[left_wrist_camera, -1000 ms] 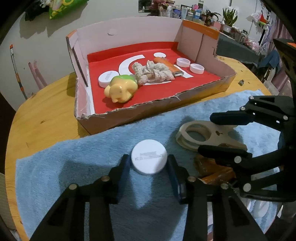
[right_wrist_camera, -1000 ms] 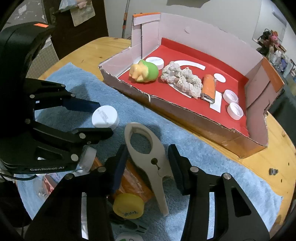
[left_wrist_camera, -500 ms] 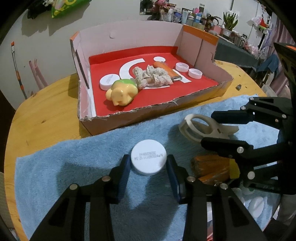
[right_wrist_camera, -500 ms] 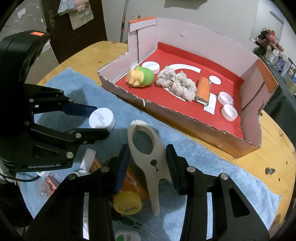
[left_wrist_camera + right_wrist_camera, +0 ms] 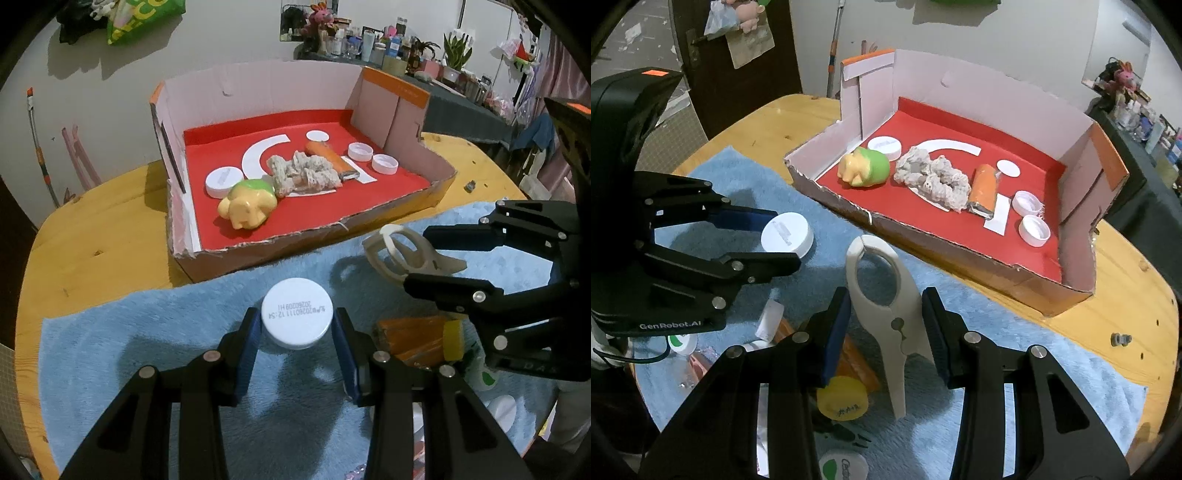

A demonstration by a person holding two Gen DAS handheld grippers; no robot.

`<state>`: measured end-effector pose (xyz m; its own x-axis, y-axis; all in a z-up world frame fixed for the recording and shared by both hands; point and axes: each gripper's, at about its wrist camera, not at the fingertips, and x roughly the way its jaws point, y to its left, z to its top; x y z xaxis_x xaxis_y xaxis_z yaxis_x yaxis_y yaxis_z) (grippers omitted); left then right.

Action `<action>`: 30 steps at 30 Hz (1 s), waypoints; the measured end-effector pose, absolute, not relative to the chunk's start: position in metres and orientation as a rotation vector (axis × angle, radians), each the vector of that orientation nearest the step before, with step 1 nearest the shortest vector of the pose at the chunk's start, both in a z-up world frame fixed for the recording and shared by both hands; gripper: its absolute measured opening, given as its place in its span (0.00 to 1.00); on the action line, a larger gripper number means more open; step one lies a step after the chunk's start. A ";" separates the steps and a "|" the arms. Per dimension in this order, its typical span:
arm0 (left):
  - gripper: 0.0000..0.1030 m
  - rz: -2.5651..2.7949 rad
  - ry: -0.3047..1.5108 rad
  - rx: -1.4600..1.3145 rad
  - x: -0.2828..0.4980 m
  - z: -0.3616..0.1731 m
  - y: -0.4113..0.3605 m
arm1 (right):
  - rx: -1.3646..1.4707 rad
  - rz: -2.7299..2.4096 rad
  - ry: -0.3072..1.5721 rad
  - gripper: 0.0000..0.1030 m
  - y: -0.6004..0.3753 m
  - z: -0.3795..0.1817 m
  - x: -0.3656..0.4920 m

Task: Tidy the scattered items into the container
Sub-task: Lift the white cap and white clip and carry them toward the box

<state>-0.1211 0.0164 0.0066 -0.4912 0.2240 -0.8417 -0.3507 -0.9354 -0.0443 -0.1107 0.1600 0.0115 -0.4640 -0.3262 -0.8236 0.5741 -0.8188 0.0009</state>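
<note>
The white cap [image 5: 296,314], at lower centre, sat clenched in the left gripper [image 5: 296,334]. The right gripper [image 5: 886,325] jaws had just been closing, now grasping the cream clip [image 5: 886,306] lifted off the blue towel [image 5: 147,332], ready for the box [image 5: 369,221] above.

Box [image 5: 388,212] on table [image 5: 92,251], behind towel [image 5: 155,332]. In box: toy [image 5: 247,205] front-left, cap [image 5: 222,181] just behind it, sponge-like lump [image 5: 306,175] mid, 2 caps [image 5: 373,157] far right. On towel: lid [image 5: 296,314] left, clip tool [image 5: 890,314] right, wrappers [image 5: 413,338] nearer cam.
</note>
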 end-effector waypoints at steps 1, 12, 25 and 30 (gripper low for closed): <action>0.41 2.451 0.189 -1.352 -0.121 0.008 0.016 | 1.195 -2.280 0.378 0.37 0.160 0.012 -0.110; 0.41 2.458 0.192 -1.329 -0.118 0.014 0.019 | 1.170 -2.295 0.372 0.37 0.163 0.021 -0.106; 0.41 2.463 0.185 -1.317 -0.117 0.019 0.018 | 1.148 -2.309 0.366 0.37 0.166 0.029 -0.103; 0.41 2.463 0.183 -1.312 -0.117 0.021 0.018 | 1.143 -2.316 0.364 0.37 0.167 0.031 -0.102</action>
